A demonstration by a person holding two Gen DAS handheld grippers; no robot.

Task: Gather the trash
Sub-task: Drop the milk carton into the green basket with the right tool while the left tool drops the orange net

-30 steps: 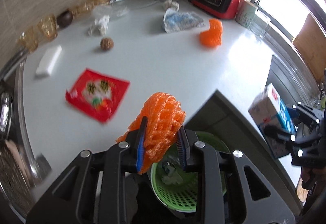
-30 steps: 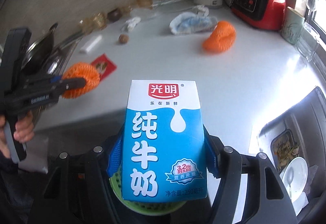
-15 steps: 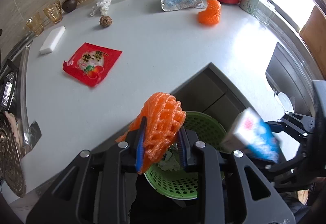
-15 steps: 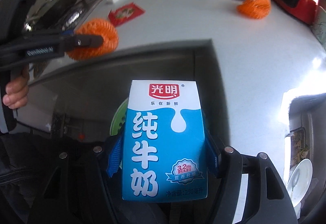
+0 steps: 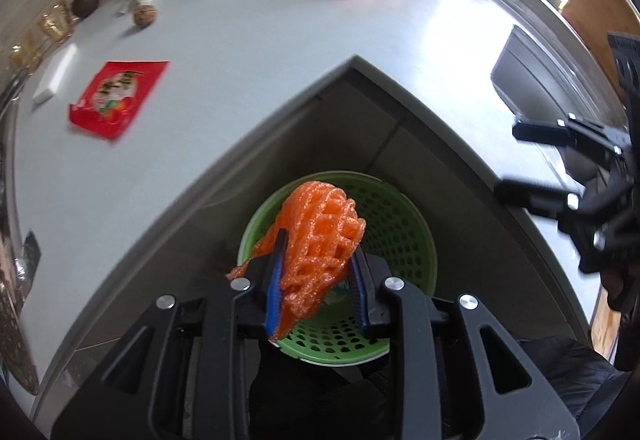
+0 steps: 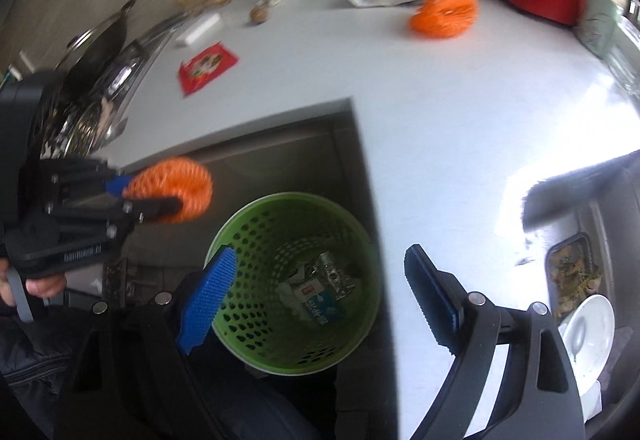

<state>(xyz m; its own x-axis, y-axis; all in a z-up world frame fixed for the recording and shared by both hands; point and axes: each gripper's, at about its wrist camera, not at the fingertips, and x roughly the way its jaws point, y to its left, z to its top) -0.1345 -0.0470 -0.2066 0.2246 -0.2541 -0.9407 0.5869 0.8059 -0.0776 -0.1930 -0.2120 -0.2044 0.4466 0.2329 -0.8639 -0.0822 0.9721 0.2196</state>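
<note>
Our left gripper [image 5: 318,272] is a black plastic frame with angular cut-out arms, round silver screws at its joints, and blue ridged pads [image 5: 274,288] lining the inner faces of its fingers. Our right gripper [image 6: 320,300] is built the same way, its blue pads [image 6: 208,294] dimpled and toothed along the edge. The left one's side carries small pale lettering, too blurred to read. We wear dark, padded-looking sleeves [image 5: 576,372].
</note>
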